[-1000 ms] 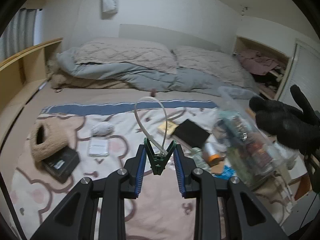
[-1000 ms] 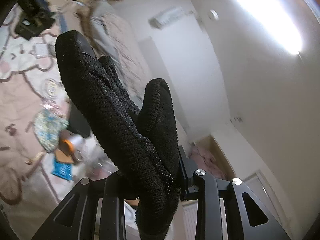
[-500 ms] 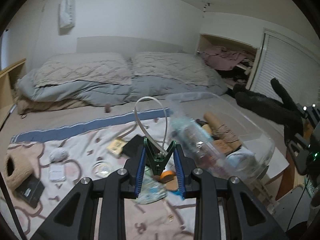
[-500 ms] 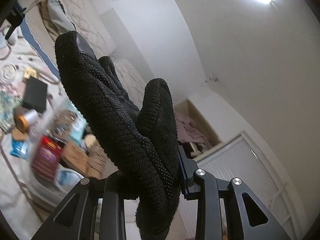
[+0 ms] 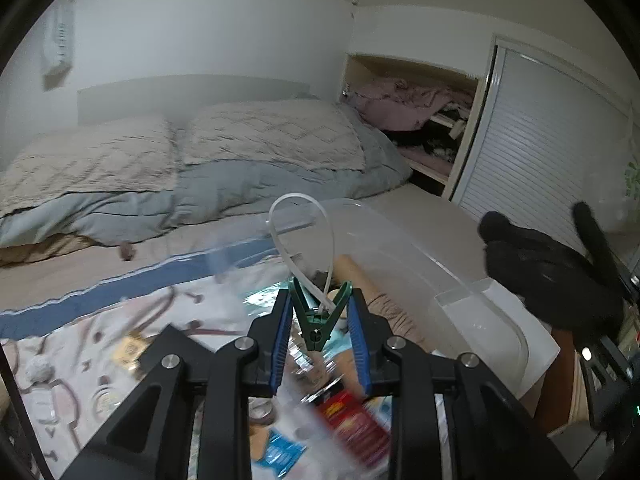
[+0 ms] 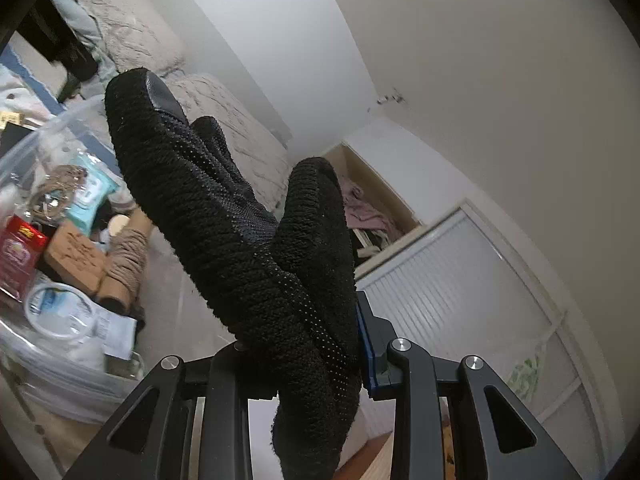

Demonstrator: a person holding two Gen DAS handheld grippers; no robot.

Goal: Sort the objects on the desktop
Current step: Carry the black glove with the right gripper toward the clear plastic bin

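Observation:
My left gripper (image 5: 319,330) is shut on a green clip (image 5: 318,320) with a white plastic loop (image 5: 298,236), held above a clear plastic storage bin (image 5: 448,280). The bin holds a twine spool (image 6: 126,266), a red packet (image 6: 18,252), a brown box (image 6: 74,254) and wipes. My right gripper (image 6: 304,356) is shut on a black knit glove (image 6: 240,224) that stands up between the jaws. The glove (image 5: 552,272) and right gripper also show at the right of the left wrist view, beside the bin's right end.
A bed with beige pillows (image 5: 276,136) and a grey duvet lies behind. Small items are strewn on the patterned blanket (image 5: 80,344) at the left. An open shelf with clothes (image 5: 416,100) and a slatted door (image 5: 532,168) stand at the right.
The left gripper with the clip has swung right, from above the blanket to above the clear bin. The right gripper with the glove has turned toward the bin; both grips are unchanged.

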